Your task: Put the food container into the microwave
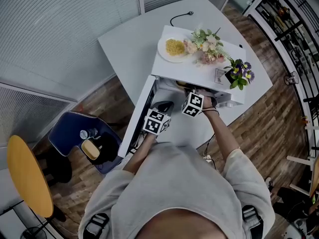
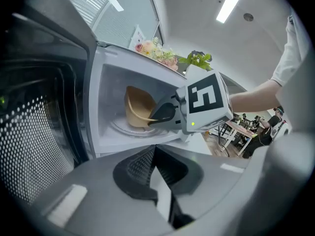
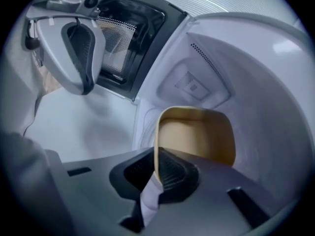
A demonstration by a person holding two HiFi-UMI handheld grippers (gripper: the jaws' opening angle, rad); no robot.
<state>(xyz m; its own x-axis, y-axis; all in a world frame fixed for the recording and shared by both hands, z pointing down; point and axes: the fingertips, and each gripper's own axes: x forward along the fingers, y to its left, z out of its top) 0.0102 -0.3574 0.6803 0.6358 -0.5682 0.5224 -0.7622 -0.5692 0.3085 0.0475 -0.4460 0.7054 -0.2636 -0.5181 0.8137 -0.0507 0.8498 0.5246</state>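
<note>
A tan food container [image 3: 197,134] stands tilted inside the white microwave [image 1: 199,72], over the glass turntable [image 2: 123,128]. My right gripper [image 3: 156,173] reaches into the cavity and is shut on the container's near rim, one pad inside the wall and one outside. In the left gripper view the container [image 2: 138,109] shows with the right gripper [image 2: 165,113] clamped on its edge. My left gripper [image 2: 155,151] hangs just outside the opening, shut with nothing between its pads, next to the open door [image 1: 142,111]. In the head view the container is hidden under the microwave's top.
The door [image 2: 39,132] swings out to the left. On the microwave's top sit a plate of yellow food [image 1: 173,48], a flower bunch [image 1: 207,46] and a small purple-flowered pot [image 1: 240,72]. A blue chair [image 1: 79,133] and a yellow round table [image 1: 25,176] stand at the left.
</note>
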